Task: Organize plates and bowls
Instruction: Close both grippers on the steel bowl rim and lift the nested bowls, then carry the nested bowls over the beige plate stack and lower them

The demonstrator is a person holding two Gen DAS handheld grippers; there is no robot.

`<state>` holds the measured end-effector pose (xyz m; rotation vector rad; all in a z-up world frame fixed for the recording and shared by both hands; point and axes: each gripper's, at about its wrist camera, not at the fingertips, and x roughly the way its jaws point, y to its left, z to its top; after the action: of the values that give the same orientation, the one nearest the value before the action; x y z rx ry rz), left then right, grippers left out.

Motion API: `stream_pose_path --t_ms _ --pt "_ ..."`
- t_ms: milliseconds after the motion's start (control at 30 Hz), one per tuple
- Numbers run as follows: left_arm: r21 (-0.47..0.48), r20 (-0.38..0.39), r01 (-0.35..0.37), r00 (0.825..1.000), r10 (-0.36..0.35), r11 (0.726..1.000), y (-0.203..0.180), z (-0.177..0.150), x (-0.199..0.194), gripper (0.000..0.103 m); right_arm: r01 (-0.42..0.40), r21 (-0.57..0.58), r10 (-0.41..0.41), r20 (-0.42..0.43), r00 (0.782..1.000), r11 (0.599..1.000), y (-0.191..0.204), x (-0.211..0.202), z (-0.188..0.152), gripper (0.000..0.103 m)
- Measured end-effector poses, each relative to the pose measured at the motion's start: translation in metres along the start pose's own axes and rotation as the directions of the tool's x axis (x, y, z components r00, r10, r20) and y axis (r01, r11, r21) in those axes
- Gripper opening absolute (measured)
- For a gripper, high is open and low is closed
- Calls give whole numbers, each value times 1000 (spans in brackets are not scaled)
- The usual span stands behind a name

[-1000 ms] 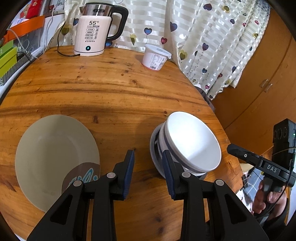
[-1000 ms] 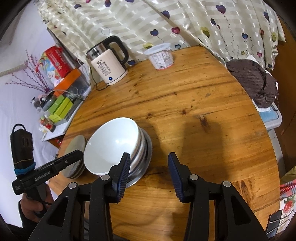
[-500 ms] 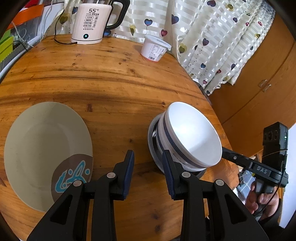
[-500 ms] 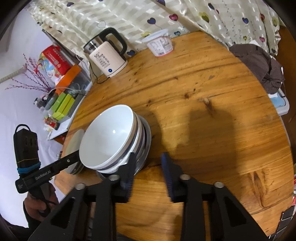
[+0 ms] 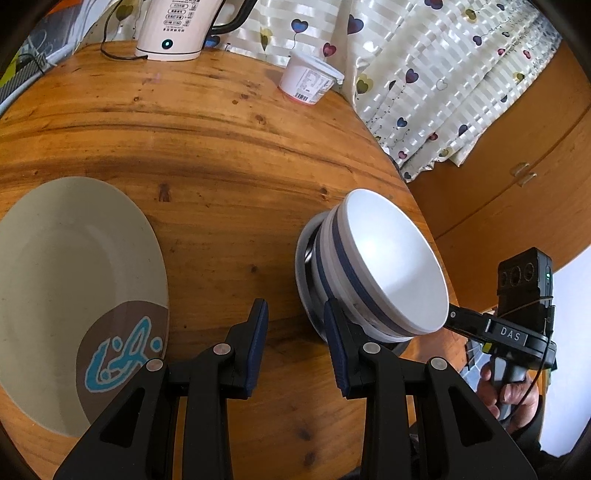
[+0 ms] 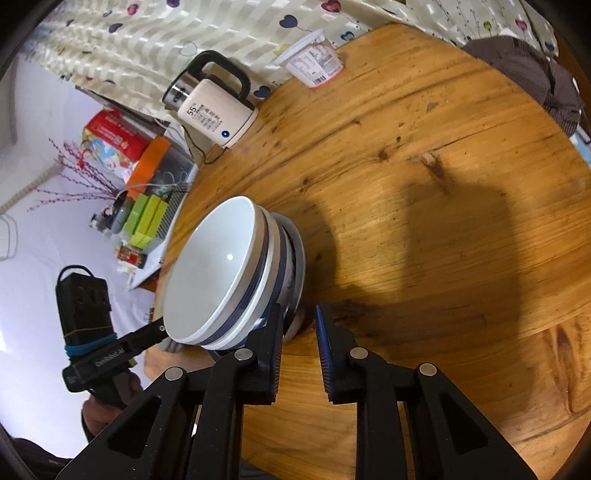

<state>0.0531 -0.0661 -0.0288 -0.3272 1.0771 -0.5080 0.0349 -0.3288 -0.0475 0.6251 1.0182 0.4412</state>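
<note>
Here the kettle [image 6: 212, 110] reads "55°C"; the right gripper [image 5: 480, 325] is marked "DAS" and the left gripper [image 6: 110, 356] "GenRobot.AI". The bowls [image 5: 384, 273] sit stacked on the table [image 5: 221, 140], beside the plate [image 5: 74, 280]. Both grippers' jaws stand narrowly apart and empty, on either side of the stack.

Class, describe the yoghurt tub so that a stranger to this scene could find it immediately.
Start at the round wooden table and look to its far edge, by the heart-patterned curtain. Right of the cream electric kettle stands the yoghurt tub: small, white, label-printed and lidded, the only plastic container among crockery.
</note>
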Motion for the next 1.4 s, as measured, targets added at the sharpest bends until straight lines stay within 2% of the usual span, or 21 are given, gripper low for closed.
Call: stream_pose_path --t_ms 267,300,367,433,867,967,1400 --pt "-25 -12 45 999 -46 999 7 2 5 32 -79 49 79 -9 997 996 -13 1 2 19" --pt "-24 -11 52 999 -52 998 7 2 5 30 -87 49 88 -7 996 995 -13 1 2 15" --pt "-18 -11 81 997 -81 997 7 2 5 17 -115 49 116 -8 993 992 -13 1 2 8" --pt "-6 -8 93 996 -93 996 4 2 4 14 -107 36 107 -6 994 994 -11 0 2 8" --pt "-96 -30 220 974 -223 971 21 5 11 13 -129 50 130 -6 992 990 -17 -1 3 8" --pt "-88 -29 228 972 -231 970 19 5 11 8 -129 50 130 -6 992 990 -17 -1 3 8" --pt "-60 -13 203 979 -204 977 15 5 10 8 -112 35 112 1 994 993 -17 -4 5 8"
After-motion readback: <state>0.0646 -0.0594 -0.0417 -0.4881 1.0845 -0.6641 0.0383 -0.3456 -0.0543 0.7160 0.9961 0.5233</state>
